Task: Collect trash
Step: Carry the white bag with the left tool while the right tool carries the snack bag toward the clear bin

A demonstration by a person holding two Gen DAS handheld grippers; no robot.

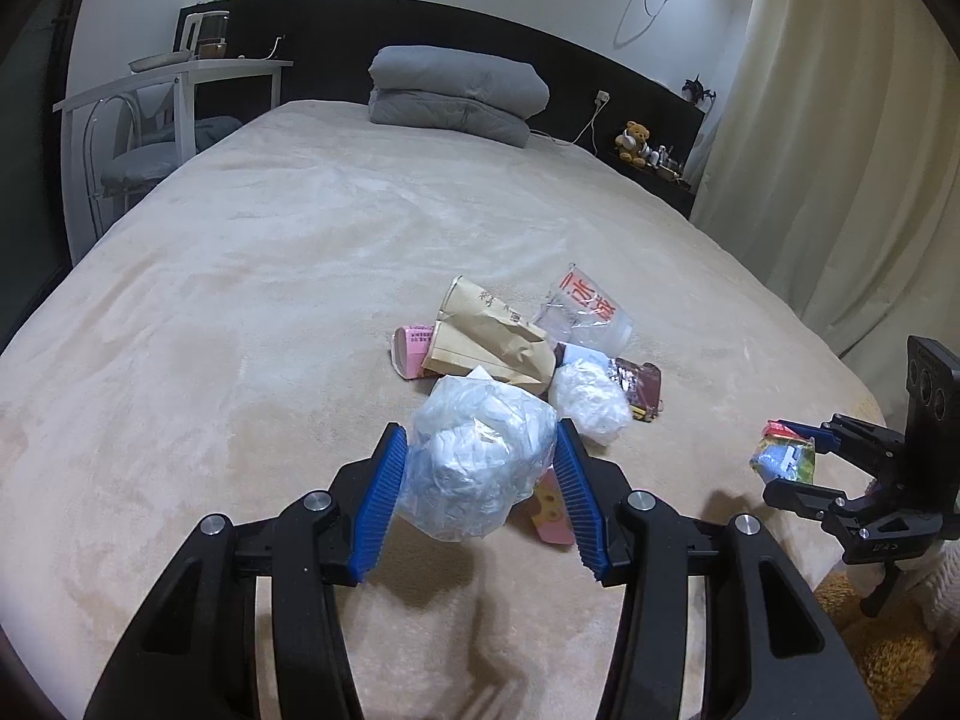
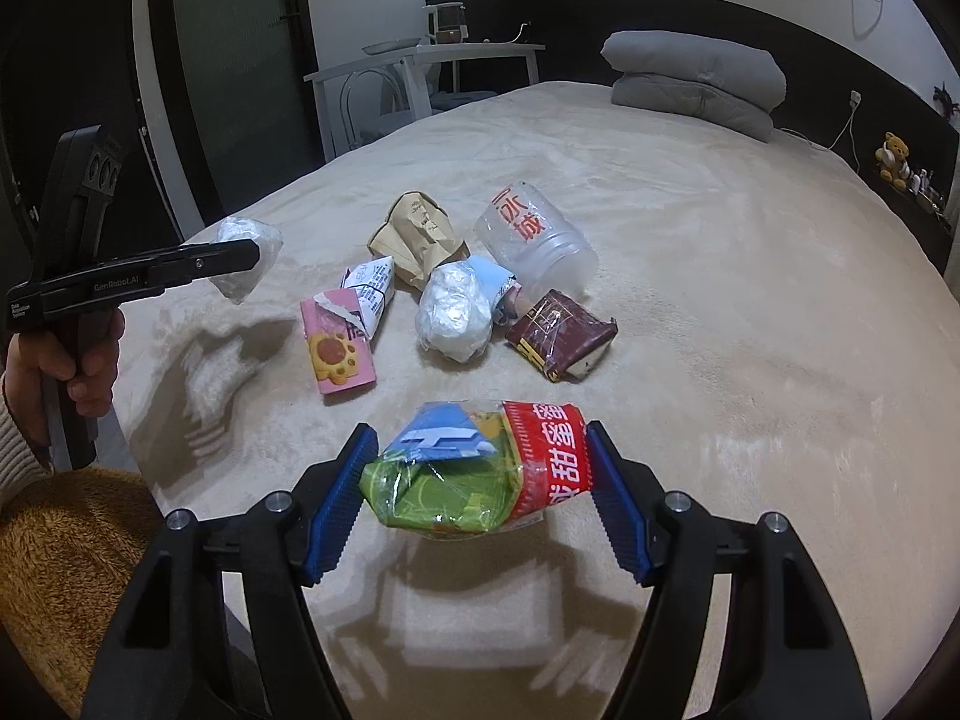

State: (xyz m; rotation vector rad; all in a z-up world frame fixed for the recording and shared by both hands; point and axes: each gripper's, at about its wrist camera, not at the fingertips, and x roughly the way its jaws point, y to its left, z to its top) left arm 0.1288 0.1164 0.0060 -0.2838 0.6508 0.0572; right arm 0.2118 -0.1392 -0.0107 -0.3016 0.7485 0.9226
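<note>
My left gripper [image 1: 480, 427] is shut on a crumpled clear plastic bag [image 1: 477, 471], held above the beige bed [image 1: 270, 300]. In the right wrist view the same gripper [image 2: 240, 261] hangs at the left with the bag [image 2: 243, 234], a hand [image 2: 66, 360] on its handle. The right gripper [image 2: 480, 432] is shut on a green, red and blue snack wrapper [image 2: 480, 474], also off the bed. On the bed lie a brown paper bag [image 2: 420, 234], a clear cup [image 2: 537, 240], a white wad [image 2: 456, 312], a brown packet [image 2: 561, 333] and a torn pink carton [image 2: 339, 348].
A folded grey duvet [image 1: 456, 96] lies at the head of the bed by the dark headboard. A white desk and chair [image 1: 174, 114] stand at its left, a curtain [image 1: 840, 150] at its right. A brown fluffy rug [image 2: 66, 540] lies beside the bed's near edge.
</note>
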